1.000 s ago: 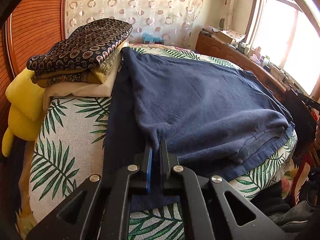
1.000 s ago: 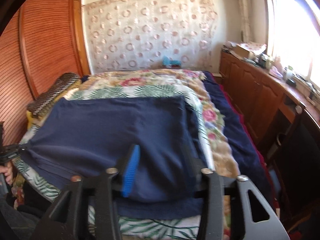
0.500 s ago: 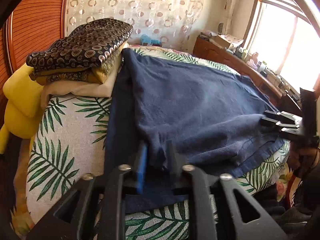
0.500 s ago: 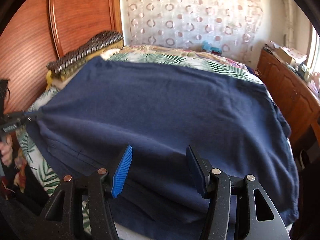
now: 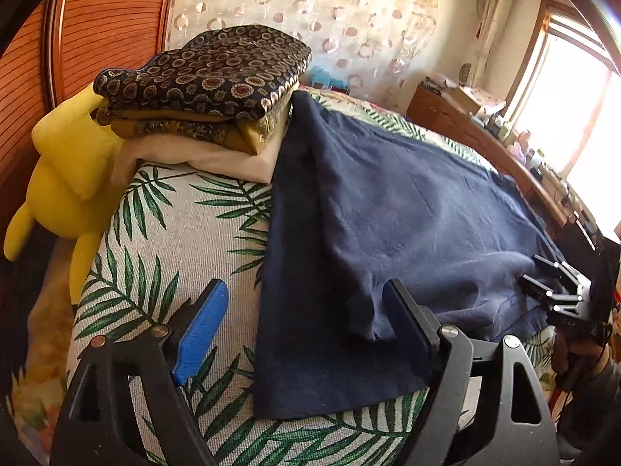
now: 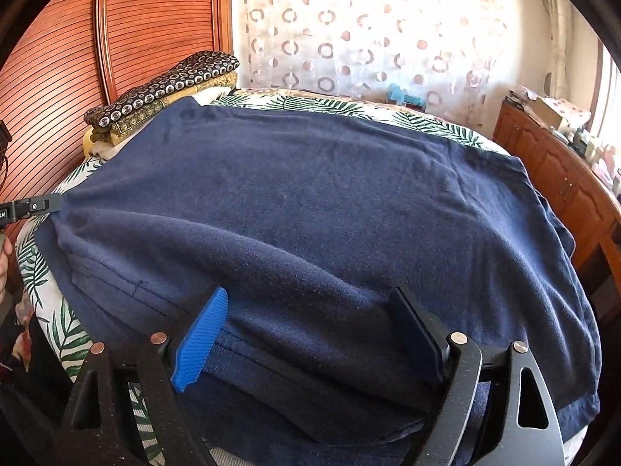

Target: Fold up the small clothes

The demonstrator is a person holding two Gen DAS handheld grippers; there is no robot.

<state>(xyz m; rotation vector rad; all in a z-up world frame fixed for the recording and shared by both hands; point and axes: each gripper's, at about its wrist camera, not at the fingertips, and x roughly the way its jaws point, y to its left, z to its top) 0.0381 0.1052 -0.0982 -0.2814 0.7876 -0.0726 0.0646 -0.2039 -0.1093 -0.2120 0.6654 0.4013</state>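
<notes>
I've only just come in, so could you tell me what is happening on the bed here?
A person with a gripper in each hand is folding a navy garment spread over the palm-print bedspread. The left gripper and right gripper are both opening, letting go of the cloth's near edge. A folded stack sits beside it.

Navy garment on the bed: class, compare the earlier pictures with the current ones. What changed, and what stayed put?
The left gripper, pinching a corner of the navy garment a second ago, has let go; its jaws are opening and the cloth lies slack between them. The right gripper has come down close over the garment's near edge, its jaws also opening. The garment stays spread on the bed; the folded stack is unmoved.
</notes>
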